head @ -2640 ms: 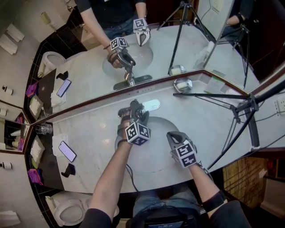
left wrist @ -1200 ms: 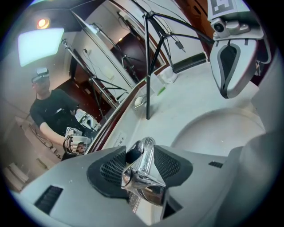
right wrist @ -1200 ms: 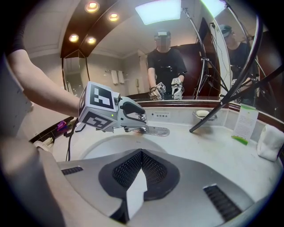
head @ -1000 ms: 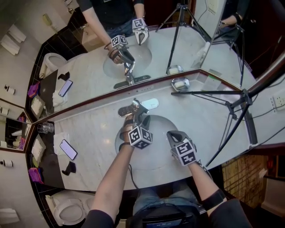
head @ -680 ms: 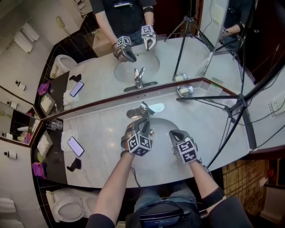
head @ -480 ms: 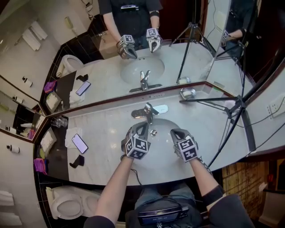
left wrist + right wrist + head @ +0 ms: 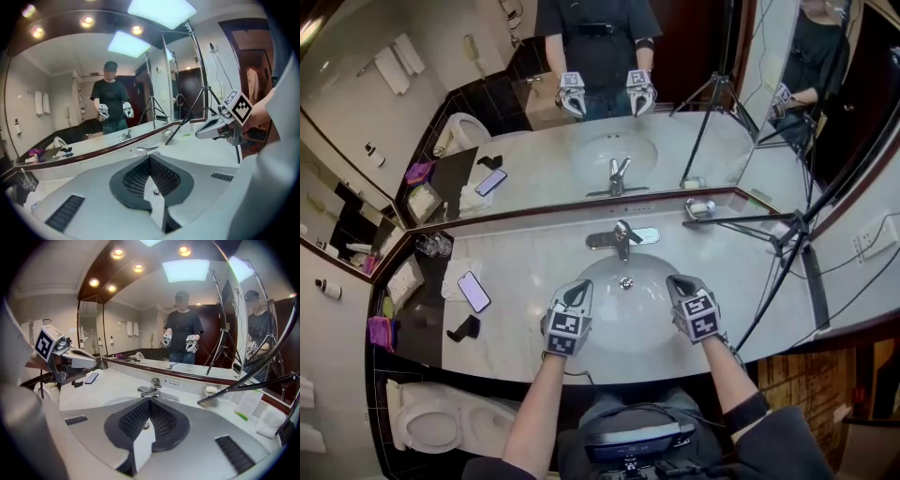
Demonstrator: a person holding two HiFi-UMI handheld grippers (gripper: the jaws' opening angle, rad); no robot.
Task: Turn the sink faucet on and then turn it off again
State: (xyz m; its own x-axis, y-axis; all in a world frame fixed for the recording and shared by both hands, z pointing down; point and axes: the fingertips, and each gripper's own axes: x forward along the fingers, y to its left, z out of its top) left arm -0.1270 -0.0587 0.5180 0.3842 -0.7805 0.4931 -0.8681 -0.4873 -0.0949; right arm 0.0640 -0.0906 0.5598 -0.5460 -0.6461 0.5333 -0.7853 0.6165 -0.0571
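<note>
The chrome faucet [image 7: 622, 239] stands behind the round white sink [image 7: 609, 323], its lever over the spout; I see no water stream. Both grippers hover over the near half of the basin, well short of the faucet. My left gripper [image 7: 579, 289] is shut with nothing in it, and its view shows the meshed pads closed just below the faucet [image 7: 147, 150]. My right gripper [image 7: 679, 281] is also shut and empty, pointing at the faucet [image 7: 152, 389]. Each gripper shows in the other's view: the right gripper [image 7: 206, 132] and the left gripper [image 7: 89, 363].
A phone [image 7: 474, 292], a small black object [image 7: 465, 328] and a folded towel [image 7: 403, 281] lie left on the marble counter [image 7: 525, 272]. Glasses [image 7: 431, 246] stand by the mirror. A soap dish [image 7: 701, 208] and a tripod [image 7: 787, 244] are at right. A toilet [image 7: 427, 427] is below left.
My left gripper has let go of the faucet handle, shut, and drawn back to the sink's near edge. The right gripper stays shut beside it. The head view has tilted up, showing more mirror.
</note>
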